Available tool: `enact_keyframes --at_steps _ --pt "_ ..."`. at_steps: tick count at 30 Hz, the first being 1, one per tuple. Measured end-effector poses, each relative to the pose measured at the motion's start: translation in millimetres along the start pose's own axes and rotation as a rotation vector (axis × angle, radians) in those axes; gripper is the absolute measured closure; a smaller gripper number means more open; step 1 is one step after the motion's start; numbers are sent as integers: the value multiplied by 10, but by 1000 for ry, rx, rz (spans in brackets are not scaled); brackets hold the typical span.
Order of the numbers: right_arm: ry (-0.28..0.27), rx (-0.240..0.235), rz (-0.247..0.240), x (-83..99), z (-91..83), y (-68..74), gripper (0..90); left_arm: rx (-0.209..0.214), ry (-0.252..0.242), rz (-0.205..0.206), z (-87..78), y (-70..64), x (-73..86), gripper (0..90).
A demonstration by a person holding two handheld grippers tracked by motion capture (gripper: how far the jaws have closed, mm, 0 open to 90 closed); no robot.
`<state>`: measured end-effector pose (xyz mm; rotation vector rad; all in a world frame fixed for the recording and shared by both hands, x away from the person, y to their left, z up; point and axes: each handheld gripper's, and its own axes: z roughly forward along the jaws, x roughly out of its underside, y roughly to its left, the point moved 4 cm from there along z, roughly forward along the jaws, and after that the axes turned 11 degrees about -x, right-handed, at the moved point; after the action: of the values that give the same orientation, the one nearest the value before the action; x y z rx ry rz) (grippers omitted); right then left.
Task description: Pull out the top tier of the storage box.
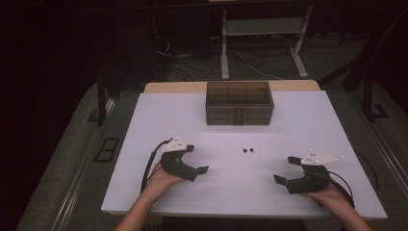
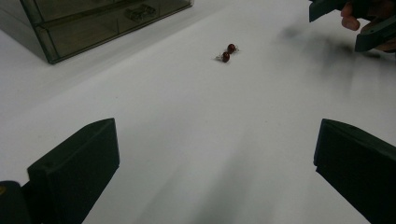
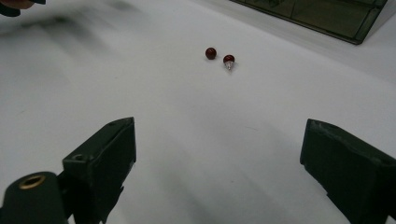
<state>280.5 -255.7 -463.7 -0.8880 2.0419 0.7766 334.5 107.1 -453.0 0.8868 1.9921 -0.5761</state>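
Between both claws, mid-tabletop [image 1: 144,125], lie two red studs [image 1: 248,150], near the box [image 1: 239,103]. Left claw [image 1: 197,159] and right claw [image 1: 284,168]: wide open, empty. Studs likely light, tiny, roll-prone; pinch the bead.

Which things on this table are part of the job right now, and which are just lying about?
In the job:
two small red beads
smoked clear drawer box
left tongs, open
right tongs, open

Just lying about:
white frame on the floor behind the table
cables on the floor
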Motion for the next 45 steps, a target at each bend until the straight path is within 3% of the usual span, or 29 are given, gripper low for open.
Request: enact_keyframes --at_steps 13,33,40,45 --pt "0 -2 -1 -1 4 7 99 -5 -14 39 131 -34 -143 0" --pt "0 -7 4 3 13 3 99 -10 -44 8 241 15 -248 0" --pt "0 -7 5 7 18 1 99 -25 -56 24 294 7 -300 48" --pt "-2 -6 6 5 12 -1 99 -31 -56 27 329 4 -333 31"
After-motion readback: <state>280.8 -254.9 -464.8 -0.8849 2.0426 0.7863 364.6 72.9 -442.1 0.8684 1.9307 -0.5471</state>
